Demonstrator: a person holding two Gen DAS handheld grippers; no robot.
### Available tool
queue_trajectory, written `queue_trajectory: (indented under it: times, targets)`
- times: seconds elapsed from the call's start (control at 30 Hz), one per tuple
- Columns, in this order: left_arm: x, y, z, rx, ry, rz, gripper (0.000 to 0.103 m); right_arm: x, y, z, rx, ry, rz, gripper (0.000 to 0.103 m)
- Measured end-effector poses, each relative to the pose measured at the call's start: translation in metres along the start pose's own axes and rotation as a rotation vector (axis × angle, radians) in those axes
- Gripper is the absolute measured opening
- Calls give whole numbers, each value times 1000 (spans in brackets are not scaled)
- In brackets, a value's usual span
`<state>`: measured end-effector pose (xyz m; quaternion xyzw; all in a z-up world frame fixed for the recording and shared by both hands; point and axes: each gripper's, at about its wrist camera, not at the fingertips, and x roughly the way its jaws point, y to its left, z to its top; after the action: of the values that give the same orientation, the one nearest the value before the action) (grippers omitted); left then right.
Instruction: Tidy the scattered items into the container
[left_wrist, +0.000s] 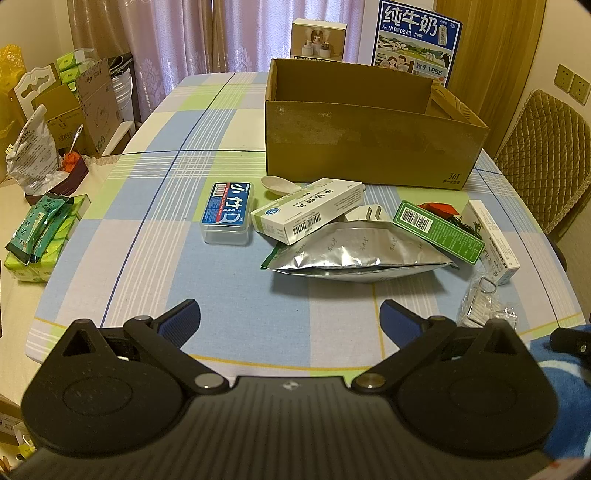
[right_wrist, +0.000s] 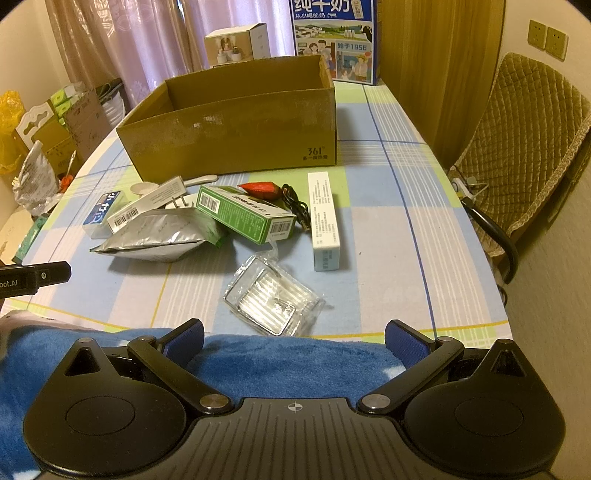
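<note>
Hovering wide open, left gripper (left_wrist: 290, 314) and right gripper (right_wrist: 294, 338) (both empty), crinkled silver foil pouch (left_wrist: 354, 254) ahead, brown cardboard box (left_wrist: 369, 144) beyond.

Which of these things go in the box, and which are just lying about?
For the job: cardboard box; floss case; white medicine box; foil pouch; green box; clear packet.

Lying about: milk carton; tissue packs; chair.

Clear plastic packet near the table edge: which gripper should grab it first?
Right, probably. The clear plastic packet lies just ahead of the open right gripper; from the left gripper, also open, it sits off to the right edge.
</note>
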<state>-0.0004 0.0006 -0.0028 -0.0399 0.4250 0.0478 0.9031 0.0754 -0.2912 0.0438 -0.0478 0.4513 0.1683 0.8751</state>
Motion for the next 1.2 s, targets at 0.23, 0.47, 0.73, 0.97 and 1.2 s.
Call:
queue_trajectory:
  times: [0.23,0.47,0.73,0.97,1.2]
  targets:
    - [0,0,0,-13,0,10,102,0,0,0,0,1,0,101]
    - [0,0,0,-26,0,18,102,1,0,1,-1,2,-2,101]
    - [1,-2,-2,-39,2,17,102,1,0,-1,-4,7,-8,101]
    - [0,0,-1,-53,3,0,102,2,0,2,-8,20,-10,101]
    - [-1,0,3,-42,22,-51,102,2,4,14,-102,62,35,101]
